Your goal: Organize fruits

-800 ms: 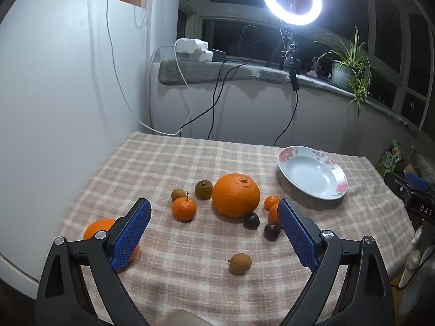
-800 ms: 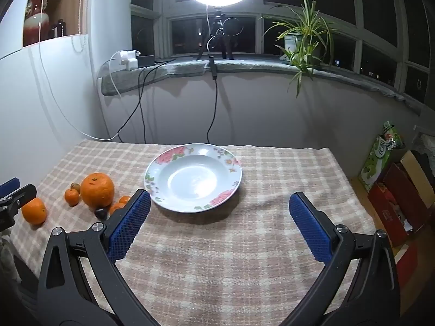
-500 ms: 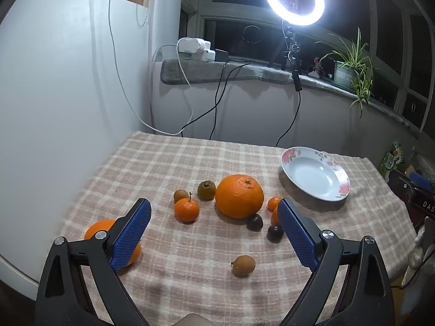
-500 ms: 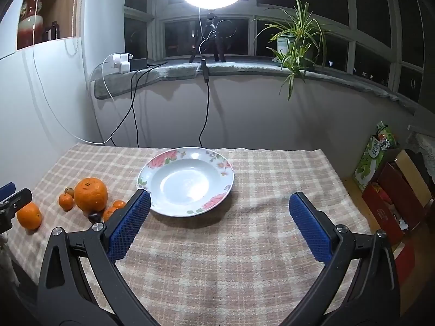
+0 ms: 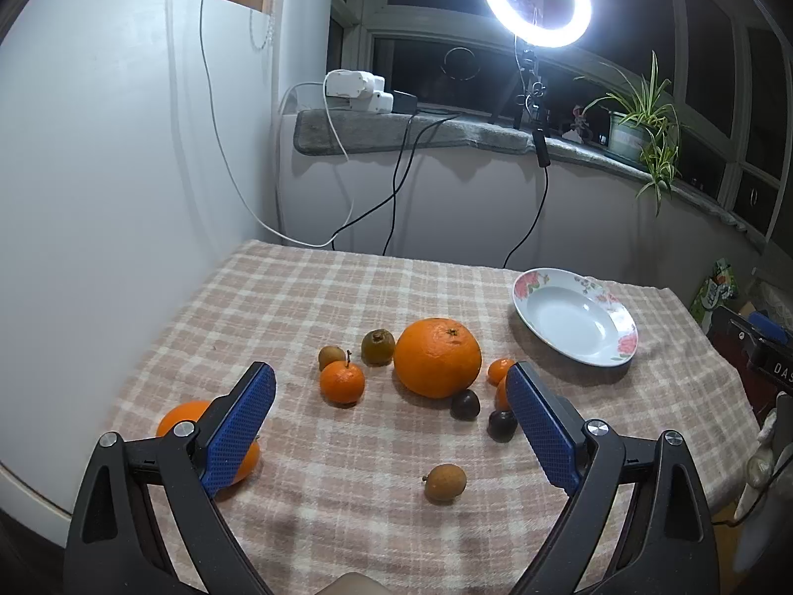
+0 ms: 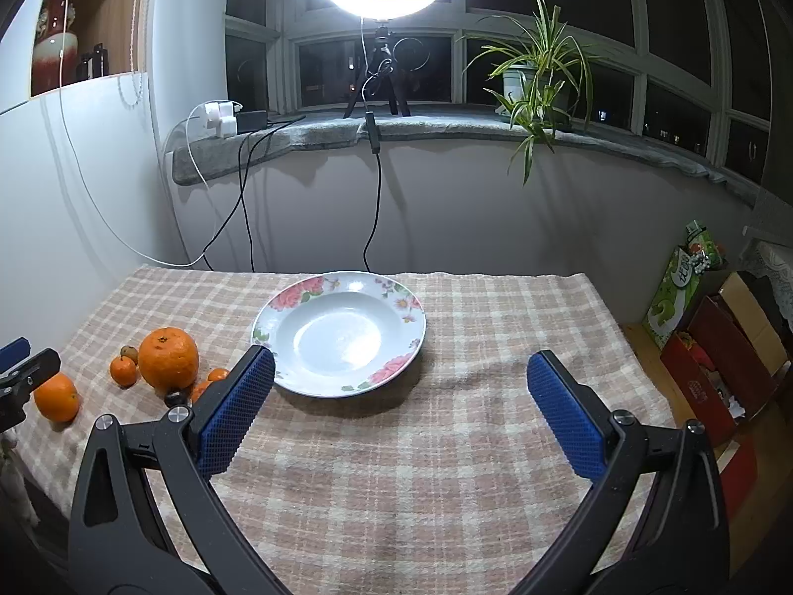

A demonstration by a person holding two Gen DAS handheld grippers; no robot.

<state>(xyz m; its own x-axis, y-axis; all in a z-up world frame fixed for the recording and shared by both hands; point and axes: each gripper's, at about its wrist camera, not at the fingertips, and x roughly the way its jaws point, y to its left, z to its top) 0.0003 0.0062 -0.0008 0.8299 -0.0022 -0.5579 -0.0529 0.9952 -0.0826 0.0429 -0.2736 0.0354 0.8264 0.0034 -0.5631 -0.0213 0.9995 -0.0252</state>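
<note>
1. Hovering above the checked worktop point(image 5: 307, 297), the left gripper point(image 5: 391, 426) has its fingers point(image 5: 238, 426) spread wide and pinching nothing; the right gripper point(image 6: 401, 411) is likewise spread and empty.
2. Fruits lie loose on the cloth, left of the empty floral plate point(image 6: 411, 332): a large orange point(image 5: 437, 357), a small tangerine point(image 5: 342, 383), two dark round fruits point(image 5: 465, 404) and a brown longan-like fruit point(image 5: 444, 482).
3. Risk: round fruit may roll when nudged by a finger; a second orange point(image 5: 178, 416) sits near the worktop edge and could fall.
4. Risk: tight clustering around the large orange invites knocking its neighbours.
5. Risk: small dark fruits may slip or bruise under hard pads.
6. Writing: "DAS" on a dark object point(image 5: 778, 369) at right; the green carton point(image 6: 686, 277) print is unreadable.
</note>
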